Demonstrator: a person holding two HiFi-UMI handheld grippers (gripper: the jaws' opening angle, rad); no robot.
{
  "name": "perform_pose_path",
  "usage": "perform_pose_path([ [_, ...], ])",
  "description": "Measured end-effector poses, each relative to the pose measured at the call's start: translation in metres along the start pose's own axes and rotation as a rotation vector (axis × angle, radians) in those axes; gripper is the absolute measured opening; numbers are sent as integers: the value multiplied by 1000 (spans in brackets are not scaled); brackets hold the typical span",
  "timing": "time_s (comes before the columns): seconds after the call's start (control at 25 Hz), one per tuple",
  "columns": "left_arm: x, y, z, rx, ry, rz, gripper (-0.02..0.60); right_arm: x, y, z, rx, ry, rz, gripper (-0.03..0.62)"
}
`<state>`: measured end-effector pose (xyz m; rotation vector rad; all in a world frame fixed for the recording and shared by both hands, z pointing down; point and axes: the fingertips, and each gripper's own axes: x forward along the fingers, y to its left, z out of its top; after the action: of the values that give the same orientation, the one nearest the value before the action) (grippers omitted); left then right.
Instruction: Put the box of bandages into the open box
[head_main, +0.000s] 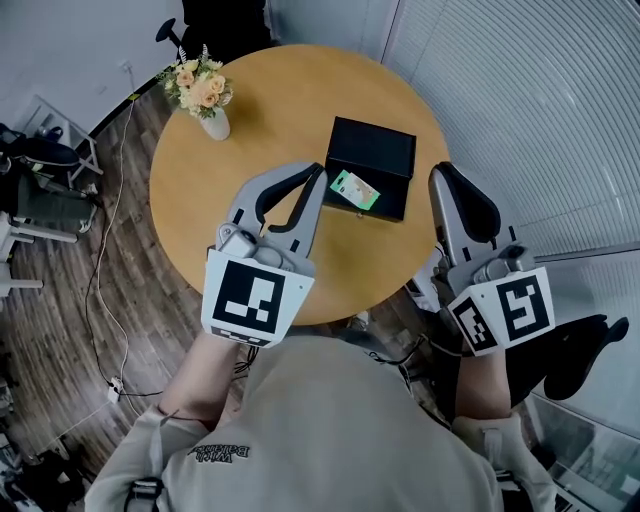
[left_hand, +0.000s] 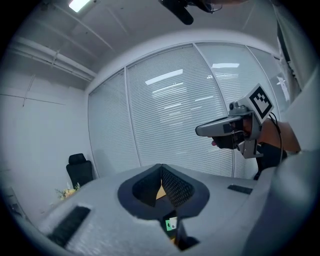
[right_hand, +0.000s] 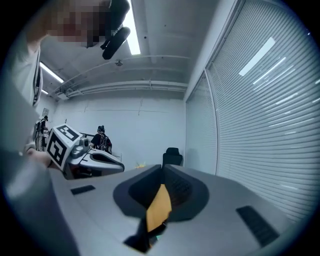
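The black open box (head_main: 372, 150) lies on the round wooden table (head_main: 200, 190), right of its middle. The green and white box of bandages (head_main: 355, 189) rests in the near part of it, apart from both grippers. My left gripper (head_main: 317, 173) hovers just left of the bandages with its jaws shut and nothing in them; in the left gripper view a bit of the bandage box (left_hand: 171, 224) shows below the closed jaws (left_hand: 161, 169). My right gripper (head_main: 440, 173) is held over the table's right edge, shut and empty (right_hand: 162, 171).
A white vase of flowers (head_main: 205, 97) stands at the table's far left. Cables run over the wooden floor (head_main: 110, 300) on the left. Window blinds (head_main: 520, 90) line the right side. A black chair (right_hand: 172, 156) stands by the far wall.
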<state>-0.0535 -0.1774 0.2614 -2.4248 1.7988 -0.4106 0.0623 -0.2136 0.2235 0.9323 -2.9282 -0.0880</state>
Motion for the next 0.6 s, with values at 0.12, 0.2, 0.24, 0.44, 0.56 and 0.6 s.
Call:
perform_pose_path([
  [0.12, -9, -2, 1, -24, -12, 14, 23, -10, 8, 3, -27, -10, -7, 43],
  [0.2, -15, -5, 0, -31, -16, 13, 21, -16, 10, 2, -32, -14, -14, 43],
  [0.24, -17, -6, -1, -33, -20, 10, 23, -18, 11, 1, -28, -15, -18, 43],
  [0.44, -21, -12, -13, -38, -4, -6, 21, -23, 11, -13, -19, 4, -33, 43],
  [0.56, -22, -15, -20, -38, 21, -15, 21, -24, 11, -22, -27, 28, -42, 43],
  [0.6, -22, -15, -23, -36, 29, -18, 22, -23, 10, -24, -30, 35, -44, 40],
])
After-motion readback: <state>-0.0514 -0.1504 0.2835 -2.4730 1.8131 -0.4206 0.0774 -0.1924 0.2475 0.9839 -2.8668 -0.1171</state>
